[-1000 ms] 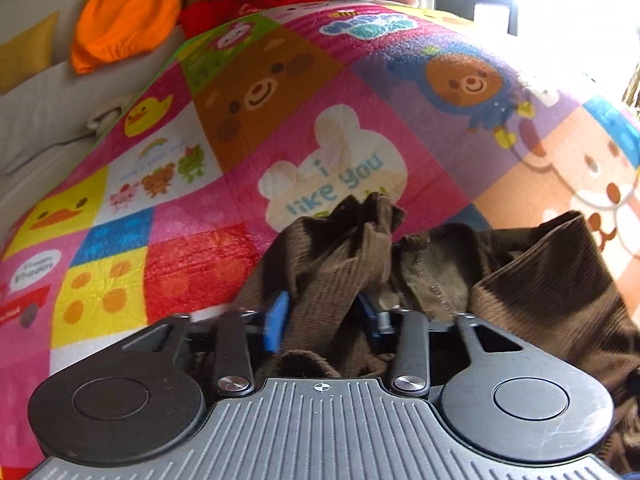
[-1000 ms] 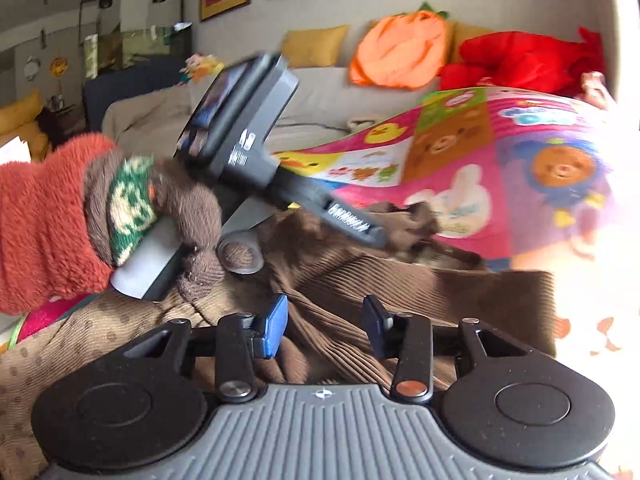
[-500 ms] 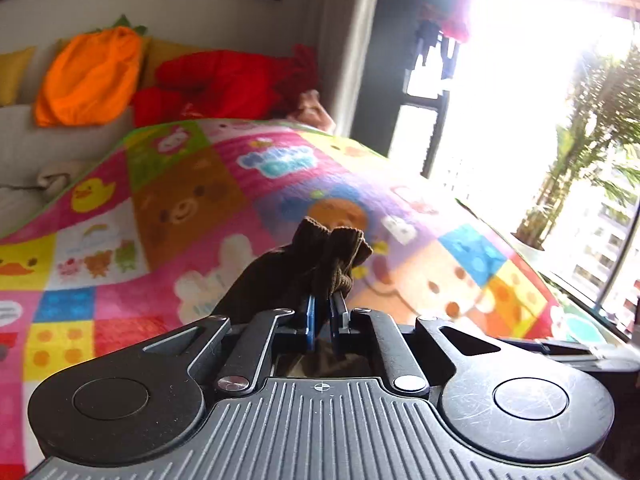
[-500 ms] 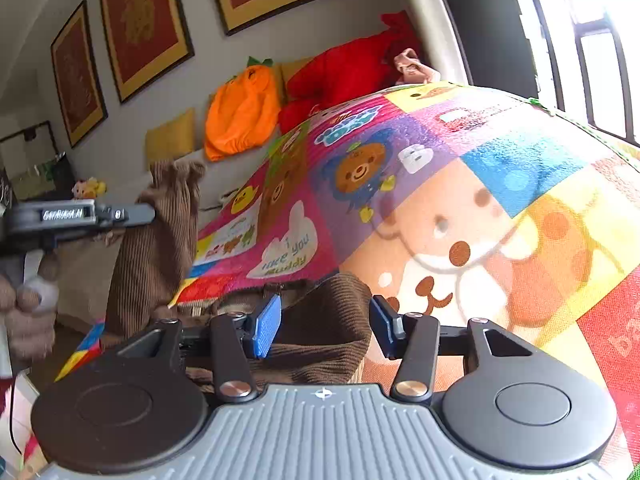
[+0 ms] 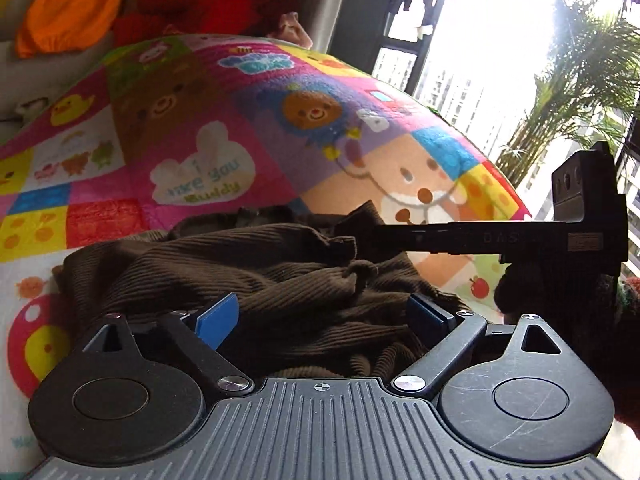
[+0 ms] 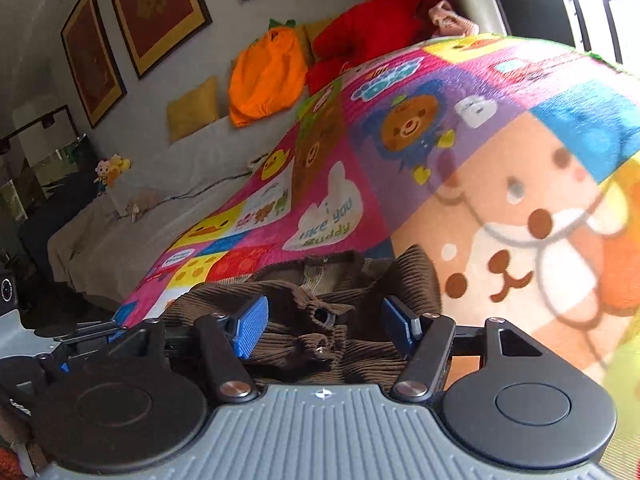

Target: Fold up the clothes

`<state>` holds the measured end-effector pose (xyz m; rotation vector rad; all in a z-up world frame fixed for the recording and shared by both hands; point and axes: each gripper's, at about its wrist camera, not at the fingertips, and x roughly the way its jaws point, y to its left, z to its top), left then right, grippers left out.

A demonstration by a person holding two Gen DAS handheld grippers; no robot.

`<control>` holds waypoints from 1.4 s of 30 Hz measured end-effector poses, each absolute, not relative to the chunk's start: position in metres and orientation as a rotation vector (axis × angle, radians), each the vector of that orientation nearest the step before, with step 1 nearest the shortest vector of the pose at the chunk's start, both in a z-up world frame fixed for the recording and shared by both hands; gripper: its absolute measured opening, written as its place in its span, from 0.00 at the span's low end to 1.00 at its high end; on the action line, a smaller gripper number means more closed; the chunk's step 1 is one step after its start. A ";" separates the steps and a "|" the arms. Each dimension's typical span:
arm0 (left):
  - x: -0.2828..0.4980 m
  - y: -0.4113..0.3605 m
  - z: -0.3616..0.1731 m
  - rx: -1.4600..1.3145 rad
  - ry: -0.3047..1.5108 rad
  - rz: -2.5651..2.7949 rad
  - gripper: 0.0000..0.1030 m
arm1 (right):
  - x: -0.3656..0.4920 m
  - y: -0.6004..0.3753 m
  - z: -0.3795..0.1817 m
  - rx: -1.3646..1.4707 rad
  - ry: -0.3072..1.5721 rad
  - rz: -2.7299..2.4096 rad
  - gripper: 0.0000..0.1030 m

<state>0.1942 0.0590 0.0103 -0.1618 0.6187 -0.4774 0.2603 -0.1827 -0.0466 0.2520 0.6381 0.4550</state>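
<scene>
The biggest thing here is the bright blanket (image 5: 248, 128) with bears and ducks on it. I will say where everything is by that blanket.

My brown ribbed clothes (image 5: 248, 272) lie in a bumpy heap on the near edge of the blanket, just below the white bunny patch that says "I like you buddy". In the right view the same clothes (image 6: 320, 312) show a small button and a lighter inside part. They are crumpled, not flat.

Half a moment ago my left tool (image 5: 320, 316) was pinched shut on a bunch of the cloth and held it up in the air. Now its two blue pads stand wide apart, and the cloth is back down on the blanket between them. So I have let go.

My right tool (image 6: 324, 328) has its blue pads wide apart too, and it holds nothing. It sits low over the heap, at the side near the big bear face. From the left view I see my right tool (image 5: 352, 232) reaching across, just over the clothes.

I think the lift was to shake the clothes out. They are still messy, so no fold is made yet. Next I think I must find an edge and spread it flat on the blanket.
</scene>
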 end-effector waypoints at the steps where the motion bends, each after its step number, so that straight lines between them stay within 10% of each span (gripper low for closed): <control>1: 0.193 0.068 0.011 -0.186 0.618 -0.457 0.92 | 0.271 -0.175 -0.055 0.259 0.674 0.454 0.63; 4: 0.191 0.095 0.017 -0.269 0.600 -0.408 0.94 | 0.290 -0.154 -0.076 0.266 0.747 0.456 0.61; 7: 0.192 0.119 0.028 -0.342 0.558 -0.378 0.95 | 0.293 -0.138 -0.079 0.224 0.738 0.484 0.20; 10: 0.201 0.131 0.034 -0.392 0.535 -0.379 0.96 | 0.283 -0.147 -0.057 0.218 0.648 0.481 0.10; 19: 0.246 0.103 -0.017 -0.425 0.713 -0.428 0.97 | 0.272 -0.177 -0.069 0.041 0.712 0.333 0.12; 28: 0.253 0.109 -0.001 -0.377 0.700 -0.401 0.98 | 0.271 -0.171 -0.042 -0.071 0.601 0.362 0.45; 42: 0.278 0.130 -0.027 -0.454 0.772 -0.334 0.98 | 0.309 -0.191 -0.070 0.017 0.641 0.342 0.45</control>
